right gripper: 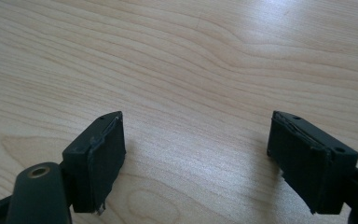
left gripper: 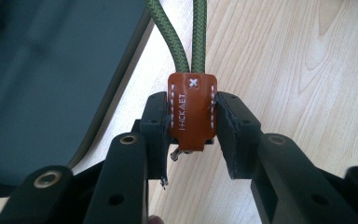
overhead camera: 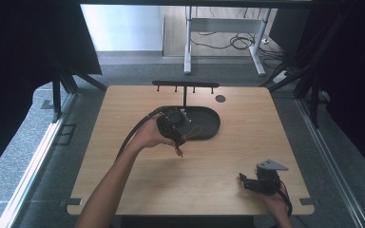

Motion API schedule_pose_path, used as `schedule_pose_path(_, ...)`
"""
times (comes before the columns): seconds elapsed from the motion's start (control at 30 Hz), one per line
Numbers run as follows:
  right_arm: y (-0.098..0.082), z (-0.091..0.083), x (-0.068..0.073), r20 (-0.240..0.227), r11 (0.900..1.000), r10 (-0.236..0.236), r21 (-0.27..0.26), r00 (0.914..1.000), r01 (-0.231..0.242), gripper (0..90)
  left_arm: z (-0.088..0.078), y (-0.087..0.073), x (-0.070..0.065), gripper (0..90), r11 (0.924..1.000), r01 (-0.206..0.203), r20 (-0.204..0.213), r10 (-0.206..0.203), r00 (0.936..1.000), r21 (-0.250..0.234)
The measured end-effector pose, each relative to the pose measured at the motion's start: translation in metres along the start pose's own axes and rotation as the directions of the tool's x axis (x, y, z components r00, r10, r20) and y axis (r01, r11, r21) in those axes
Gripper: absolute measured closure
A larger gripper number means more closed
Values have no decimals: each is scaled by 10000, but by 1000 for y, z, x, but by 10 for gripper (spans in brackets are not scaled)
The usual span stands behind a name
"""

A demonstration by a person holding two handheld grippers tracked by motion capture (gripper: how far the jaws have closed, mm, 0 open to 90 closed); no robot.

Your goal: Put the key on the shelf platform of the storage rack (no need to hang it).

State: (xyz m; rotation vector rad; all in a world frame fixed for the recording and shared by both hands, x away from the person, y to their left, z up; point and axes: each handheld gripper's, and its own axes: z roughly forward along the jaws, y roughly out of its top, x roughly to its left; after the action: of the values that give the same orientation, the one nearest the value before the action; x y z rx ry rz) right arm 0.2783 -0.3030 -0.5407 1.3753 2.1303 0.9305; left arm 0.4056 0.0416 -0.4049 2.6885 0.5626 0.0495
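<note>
A: Starting at the left, what is there?

B: In the high view a forearm reaches in from the bottom to the left gripper (overhead camera: 175, 130), which sits at the near left edge of a dark oval tray (overhead camera: 206, 124) on the desk (overhead camera: 138, 180).

A: Are its jaws gripping something?

B: Yes. In the left gripper view the jaws are clamped on a brown leather tab (left gripper: 192, 109) with white stitching, one pad on each side. Two strands of green cord (left gripper: 173, 37) run up out of the tab, over the wood, just beside the tray's edge. A small metal piece pokes out under the tab; what it is I cannot tell.

A: And from above?

B: The cord loop (overhead camera: 195, 132) lies on the tray, right of the gripper.

A: Behind the tray?

B: A black rack with small pegs (overhead camera: 185, 85) stands at its far end.

A: Farther right?

B: The right gripper (overhead camera: 247, 181) rests near the desk's near right corner, well apart from the tray. In the right gripper view its jaws stand wide apart over bare wood, nothing between them.
</note>
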Motion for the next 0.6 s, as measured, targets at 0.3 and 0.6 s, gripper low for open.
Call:
schedule_pose_path(0.3, 0, 0, 0, 11, 10000, 14, 5, 10000, -14, 189, -11, 1, 5, 667, 9995, 188, -110, -191, 9998, -264)
schedule_pose_path(0.6, 0, 0, 0, 14, 10000, 12, 4, 10000, -12, 189, -17, 7, 8, 669, 9995, 154, -235, -161, 9996, -284)
